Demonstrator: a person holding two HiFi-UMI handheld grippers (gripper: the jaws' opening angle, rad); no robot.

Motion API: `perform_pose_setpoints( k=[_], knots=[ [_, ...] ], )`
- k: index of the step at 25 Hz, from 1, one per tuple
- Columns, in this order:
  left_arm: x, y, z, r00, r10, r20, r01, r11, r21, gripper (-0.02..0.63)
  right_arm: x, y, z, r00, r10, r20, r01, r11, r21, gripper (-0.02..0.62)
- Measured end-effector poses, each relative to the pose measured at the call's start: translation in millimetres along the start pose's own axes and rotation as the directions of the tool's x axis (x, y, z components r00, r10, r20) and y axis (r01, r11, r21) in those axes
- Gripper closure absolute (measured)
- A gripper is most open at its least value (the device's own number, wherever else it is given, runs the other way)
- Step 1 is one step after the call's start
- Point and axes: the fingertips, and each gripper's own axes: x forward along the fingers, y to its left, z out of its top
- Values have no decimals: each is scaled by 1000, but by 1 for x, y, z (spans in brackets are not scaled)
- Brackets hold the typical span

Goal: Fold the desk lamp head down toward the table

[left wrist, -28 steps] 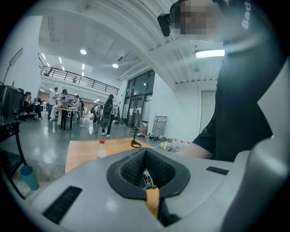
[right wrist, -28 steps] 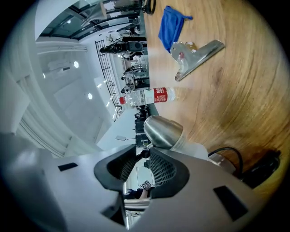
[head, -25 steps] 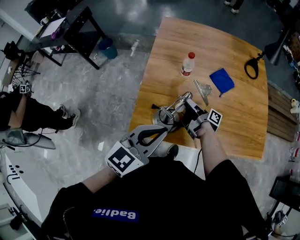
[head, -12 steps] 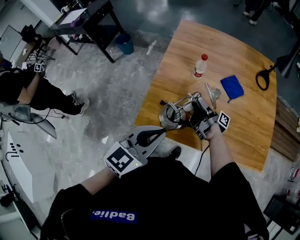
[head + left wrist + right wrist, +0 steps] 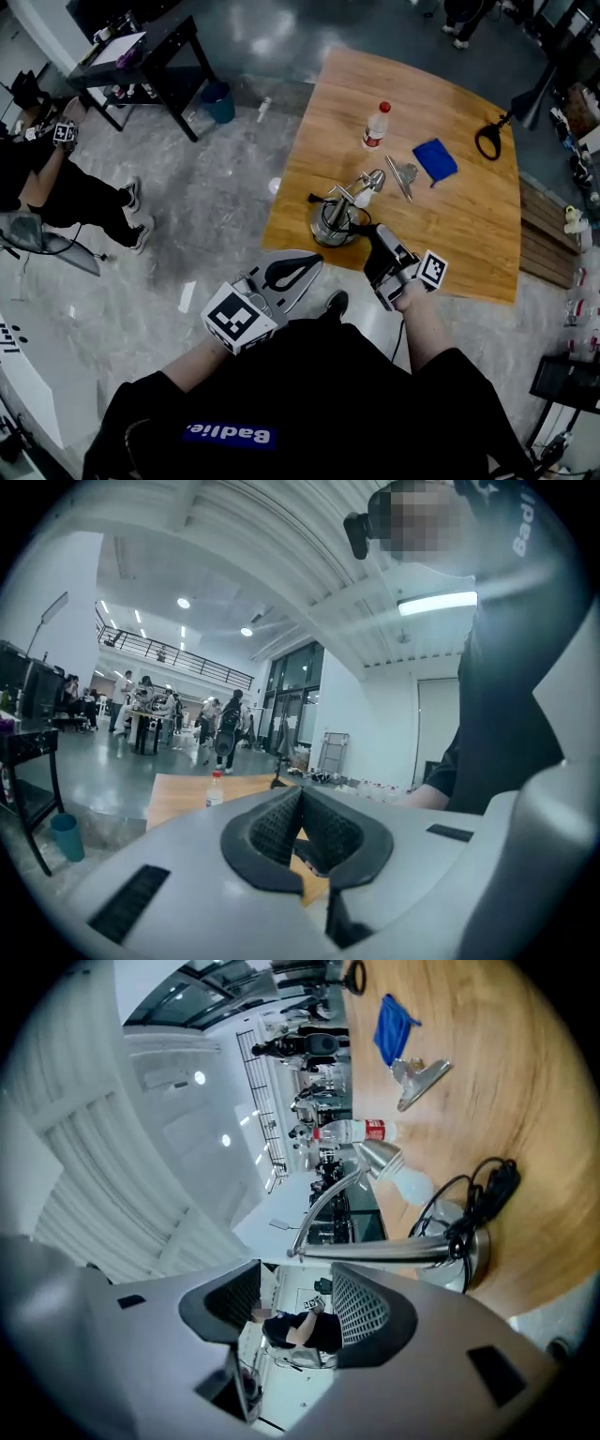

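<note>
The silver desk lamp [image 5: 339, 208] stands on the wooden table [image 5: 469, 234] near its front edge. Its arm is bent over, and its head [image 5: 371, 178] with the white bulb hangs low over the wood. A black cable coils on its round base [image 5: 326, 232]. My right gripper [image 5: 379, 246] hovers open just in front of the base, with nothing between its jaws. In the right gripper view the lamp arm [image 5: 375, 1252] crosses just past the open right gripper [image 5: 295, 1297]. My left gripper [image 5: 292, 272] is shut and empty, off the table's edge over the floor.
Behind the lamp lie a plastic bottle [image 5: 376, 127], a metal clip [image 5: 403, 176], a blue cloth [image 5: 436, 159] and a black loop [image 5: 489, 139]. A black side table [image 5: 141, 47] and a blue bucket [image 5: 217, 101] stand on the floor at left, near a seated person [image 5: 56, 187].
My right gripper has let go of the lamp arm, opened wide and drawn back toward the table's front edge. The left gripper has pulled away from the lamp base.
</note>
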Motion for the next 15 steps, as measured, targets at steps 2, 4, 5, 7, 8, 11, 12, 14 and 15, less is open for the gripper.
perform_pose_setpoints(
  k=[2,4,5,7,8,11,12,14,15],
  knots=[
    [-22,-5,-11,999,-42,1,42,999,-10,597,-5,20,-41,1000,-9,11,10,995,-104,357],
    [-42,-13,-20,996,-84,8,85,996,-37,597,-8,41,-78,999,-30,18,34,970,-241,357],
    [-50,-19,-25,994,-108,6,108,993,-53,597,-11,50,-95,999,-44,23,49,949,-312,357],
    [-63,-33,-33,989,-149,-3,148,986,-81,597,-20,69,-125,997,-73,28,78,893,-444,358],
    [-68,-41,-34,986,-164,-4,164,983,-84,597,-25,80,-138,996,-87,24,87,857,-508,360],
    [-78,-62,-26,981,-193,3,193,980,-55,597,-39,115,-168,992,-121,23,102,707,-700,467],
    [-79,-67,-23,981,-195,7,195,980,-42,597,-44,126,-175,991,-128,30,106,648,-754,519],
    [-80,-76,-18,983,-182,18,182,983,-21,597,-55,142,-185,990,-136,35,105,546,-831,563],
    [-80,-81,-16,985,-170,24,170,985,-15,597,-60,149,-189,990,-139,30,97,506,-857,571]
  ],
)
